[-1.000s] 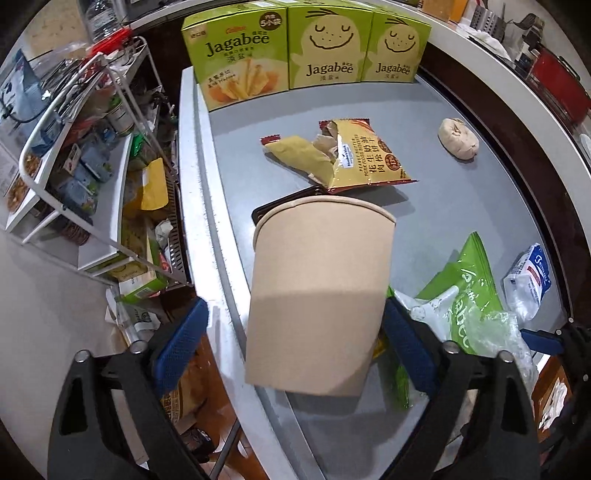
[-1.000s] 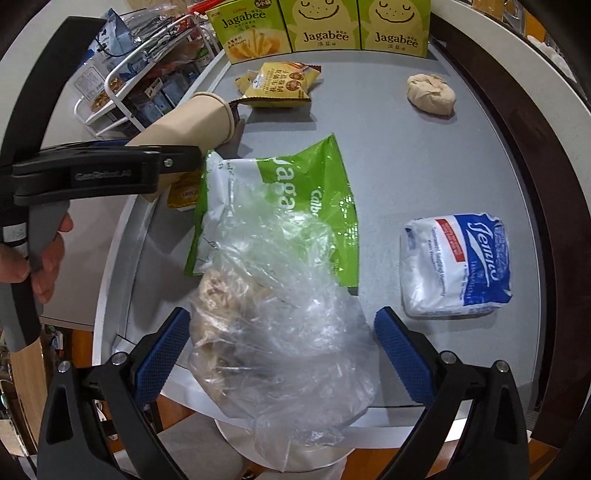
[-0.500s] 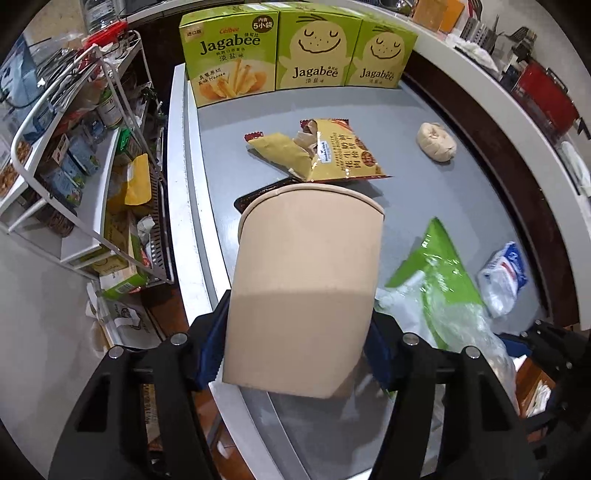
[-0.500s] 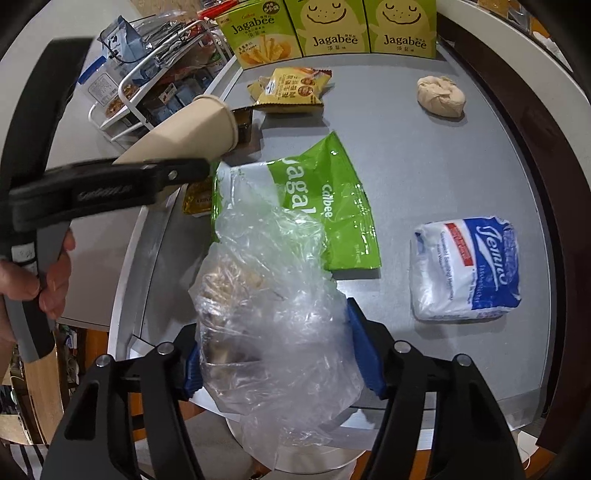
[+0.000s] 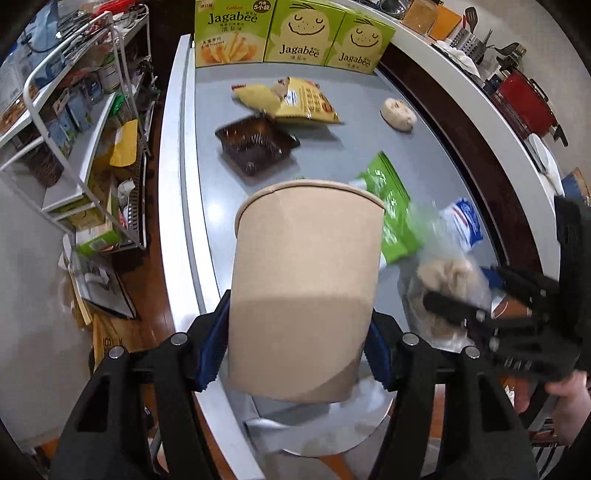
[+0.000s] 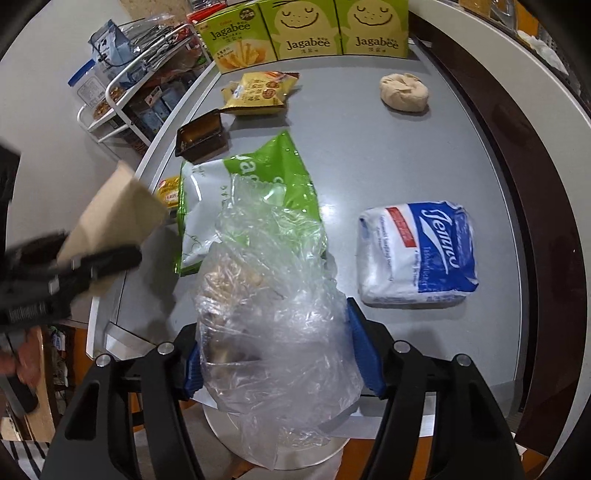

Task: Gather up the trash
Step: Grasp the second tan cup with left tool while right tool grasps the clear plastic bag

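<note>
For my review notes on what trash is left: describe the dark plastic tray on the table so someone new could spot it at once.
Start at the three green Jagabee boxes along the far edge of the grey table. Just in front of them lies a yellow snack bag; the dark tray sits right before that bag, near the table's left edge. It is the only rigid, brown-black, empty, square-cornered piece among soft bags and wrappers.

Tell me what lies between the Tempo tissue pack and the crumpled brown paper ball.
Nothing: in the right wrist view, only bare grey tabletop separates the Tempo tissue pack and the crumpled brown paper ball.
</note>
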The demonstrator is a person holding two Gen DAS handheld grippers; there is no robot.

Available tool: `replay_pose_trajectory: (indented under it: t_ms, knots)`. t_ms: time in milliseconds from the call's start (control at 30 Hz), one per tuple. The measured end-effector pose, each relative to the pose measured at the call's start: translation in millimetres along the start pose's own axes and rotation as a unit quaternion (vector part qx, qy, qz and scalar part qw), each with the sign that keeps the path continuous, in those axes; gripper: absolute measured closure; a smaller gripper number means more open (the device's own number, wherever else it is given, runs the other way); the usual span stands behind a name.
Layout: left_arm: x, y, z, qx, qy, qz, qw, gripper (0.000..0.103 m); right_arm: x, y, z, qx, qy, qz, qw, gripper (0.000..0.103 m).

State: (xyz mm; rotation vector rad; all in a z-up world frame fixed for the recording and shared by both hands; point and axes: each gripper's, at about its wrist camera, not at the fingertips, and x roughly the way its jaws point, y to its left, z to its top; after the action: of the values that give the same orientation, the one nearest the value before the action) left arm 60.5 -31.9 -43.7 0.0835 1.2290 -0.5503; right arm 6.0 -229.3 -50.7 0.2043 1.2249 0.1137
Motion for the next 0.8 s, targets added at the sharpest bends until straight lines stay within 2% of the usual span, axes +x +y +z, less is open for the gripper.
replay_pose_trajectory:
  t_ms: [133, 200, 367, 433, 500, 600, 800]
  knots:
    - [9.2, -6.8, -12.2, -0.012, 0.013, 0.002, 0.9998, 0.039, 2.1, 0.5, 2.1, -0.009, 0.001, -0.005, 1.0, 0.034]
    - [11.9, -8.8, -15.8, -0.016, 0.011, 0.006, 0.9998, 0.039, 2.6, 0.1, 2.0, -0.003, -0.001, 0.003, 1.0, 0.023]
    - [17.1, -5.7, -20.8, -0.031, 0.012, 0.011, 0.9994, 0.038, 9.7, 3.4, -2.5, 0.0, 0.012, 0.015, 1.0, 0.022]
    - [17.3, -6.5, -21.6, -0.026, 0.007, 0.013, 0.9995, 0.038, 9.7, 4.0, -5.6, 0.004, 0.008, 0.023, 1.0, 0.022]
    - [18.0, -8.1, -22.1, -0.019, 0.005, 0.017, 0.9996, 0.038, 8.7, 3.9, -6.8, 0.01, 0.002, 0.024, 1.0, 0.033]
    - [17.1, -9.7, -23.0, -0.018, 0.004, 0.02, 0.9996, 0.039, 8.1, 4.3, -7.2, 0.011, 0.002, 0.031, 0.999, 0.039]
    - [3.8, -11.6, -25.2, -0.019, -0.011, 0.018, 0.9996, 0.04, -2.4, 9.1, -7.2, 0.007, -0.011, 0.031, 0.999, 0.043]
